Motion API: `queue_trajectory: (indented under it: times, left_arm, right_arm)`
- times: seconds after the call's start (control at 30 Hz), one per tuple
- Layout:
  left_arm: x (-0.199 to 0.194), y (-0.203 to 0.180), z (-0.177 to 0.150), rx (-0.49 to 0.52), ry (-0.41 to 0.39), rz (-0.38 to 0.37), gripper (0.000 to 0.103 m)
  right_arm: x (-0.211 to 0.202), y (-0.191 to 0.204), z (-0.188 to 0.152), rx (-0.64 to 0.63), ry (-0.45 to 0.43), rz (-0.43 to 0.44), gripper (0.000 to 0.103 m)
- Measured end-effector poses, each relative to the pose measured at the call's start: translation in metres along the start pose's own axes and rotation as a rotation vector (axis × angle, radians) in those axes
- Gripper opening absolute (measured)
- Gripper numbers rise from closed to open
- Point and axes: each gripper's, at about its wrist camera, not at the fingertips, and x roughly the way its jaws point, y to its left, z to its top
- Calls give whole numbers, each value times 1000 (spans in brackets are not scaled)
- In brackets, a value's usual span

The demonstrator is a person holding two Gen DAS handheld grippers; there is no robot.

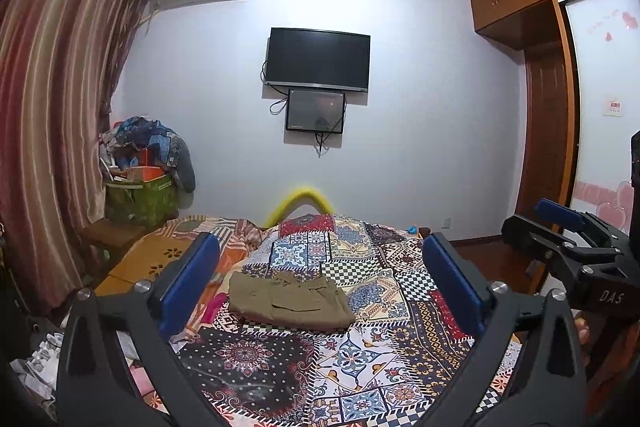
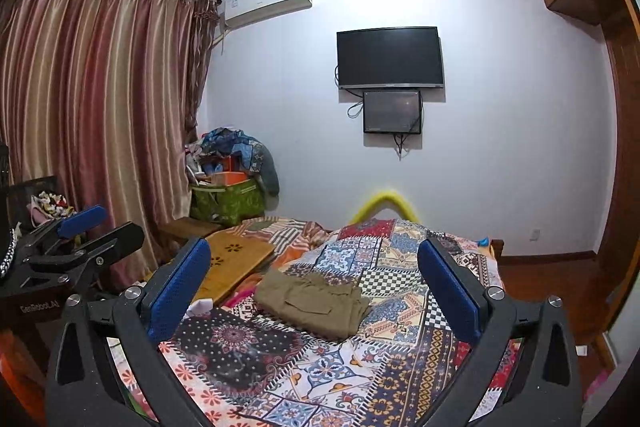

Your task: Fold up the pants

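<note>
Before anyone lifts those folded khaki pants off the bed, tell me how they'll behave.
The khaki pants are soft cloth in stacked layers, so they would probably sag and unfold if pinched at one edge. They look light. Pushed, they would likely drag and bunch on the patchwork bedspread rather than slide.

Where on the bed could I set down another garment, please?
The patchwork bedspread is bare between the folded khaki pants and the open grippers, and beyond the pants toward the yellow headboard. The side toward the curtain is crowded: a wooden board and loose items.
</note>
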Motion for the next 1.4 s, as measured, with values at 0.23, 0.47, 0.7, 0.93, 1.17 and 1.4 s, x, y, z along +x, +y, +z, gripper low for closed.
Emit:
queue_trajectory:
  times: [0.23, 0.47, 0.7, 0.93, 1.17, 1.4]
  left_arm:
    - [3, -1, -2, -11, 7, 5, 103]
    - [5, -4, -5, -2, 14, 6, 103]
    - [5, -11, -6, 20, 10, 3, 103]
    - [4, -13, -7, 24, 5, 1, 103]
    - [6, -13, -6, 19, 15, -8, 103]
    - [6, -12, -6, 8, 17, -21, 103]
  right_arm:
    - [-1, 0, 0, -2, 5, -4, 103]
    - [-1, -5, 1, 12, 16, 2, 103]
    - [-3, -11, 3, 28, 18, 3, 103]
    - [-5, -11, 2, 29, 18, 2, 103]
    - [-8, -15, 2, 41, 14, 3, 103]
    - [-9, -13, 1, 49, 17, 7, 103]
